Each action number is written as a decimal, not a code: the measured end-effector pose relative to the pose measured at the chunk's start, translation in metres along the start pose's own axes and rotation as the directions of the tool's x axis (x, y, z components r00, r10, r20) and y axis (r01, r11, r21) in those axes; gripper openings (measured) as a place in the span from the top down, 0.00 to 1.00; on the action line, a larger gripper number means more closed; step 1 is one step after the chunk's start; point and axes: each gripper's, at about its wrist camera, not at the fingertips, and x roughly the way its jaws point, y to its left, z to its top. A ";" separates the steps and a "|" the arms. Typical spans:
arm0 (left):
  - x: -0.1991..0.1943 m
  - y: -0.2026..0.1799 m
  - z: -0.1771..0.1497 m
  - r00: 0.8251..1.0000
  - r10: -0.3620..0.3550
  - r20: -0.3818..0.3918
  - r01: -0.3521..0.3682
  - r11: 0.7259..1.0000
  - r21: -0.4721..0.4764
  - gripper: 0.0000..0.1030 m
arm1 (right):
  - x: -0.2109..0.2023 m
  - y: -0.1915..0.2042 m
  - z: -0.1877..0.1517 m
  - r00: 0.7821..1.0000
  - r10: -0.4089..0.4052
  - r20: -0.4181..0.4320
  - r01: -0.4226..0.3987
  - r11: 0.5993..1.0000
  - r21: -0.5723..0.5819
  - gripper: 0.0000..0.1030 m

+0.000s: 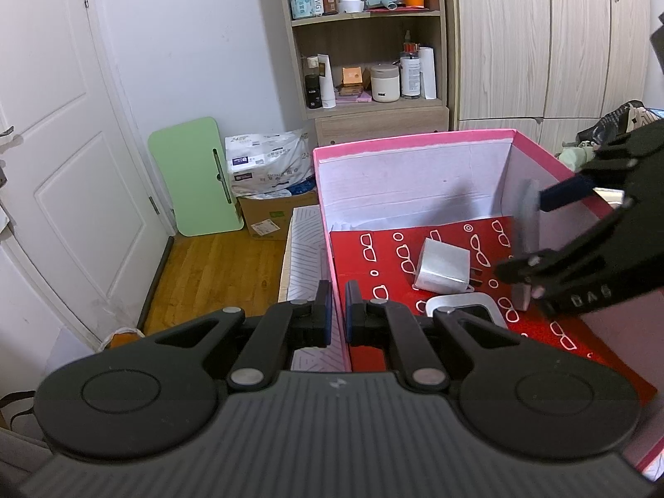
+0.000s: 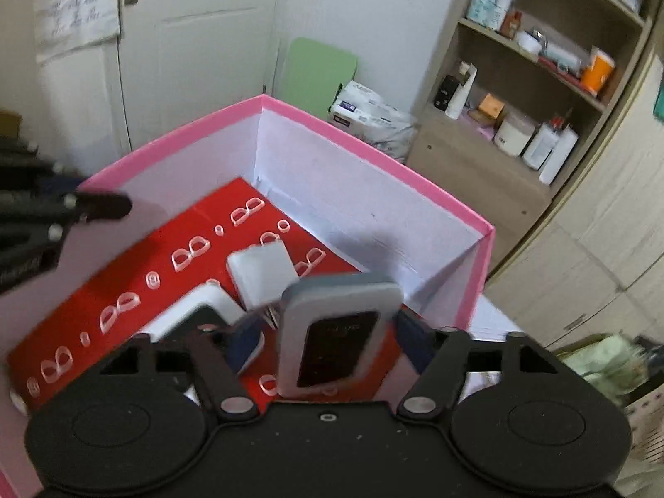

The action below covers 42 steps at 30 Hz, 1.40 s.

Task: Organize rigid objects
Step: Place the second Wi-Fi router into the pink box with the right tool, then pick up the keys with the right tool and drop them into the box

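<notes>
Left hand-held gripper closed; right hand-held gripper spread wide.

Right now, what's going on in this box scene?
A person is sorting small items into a pink cardboard box lined with red glasses-print paper. The right gripper is over the box with a grey slab-shaped device with a dark screen between its spread fingers; whether they still press it is unclear. A white cube-shaped charger and a white rounded-rectangle device already lie inside. The left gripper is shut on the box's left wall.
</notes>
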 end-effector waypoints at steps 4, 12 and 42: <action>0.000 0.001 0.000 1.000 -0.004 0.000 0.004 1.000 -0.005 0.95 | -0.022 -0.016 -0.006 0.989 0.072 0.128 -0.085 0.991 0.099 0.25; 0.000 0.001 -0.001 1.000 -0.005 0.001 0.005 1.000 -0.008 0.95 | -0.095 -0.052 -0.043 0.931 0.145 0.334 -0.215 0.960 0.182 0.32; 0.002 -0.002 -0.001 1.000 0.010 -0.007 -0.010 1.000 0.012 0.94 | -0.049 -0.069 -0.161 1.000 -0.017 0.008 0.014 0.963 0.267 0.92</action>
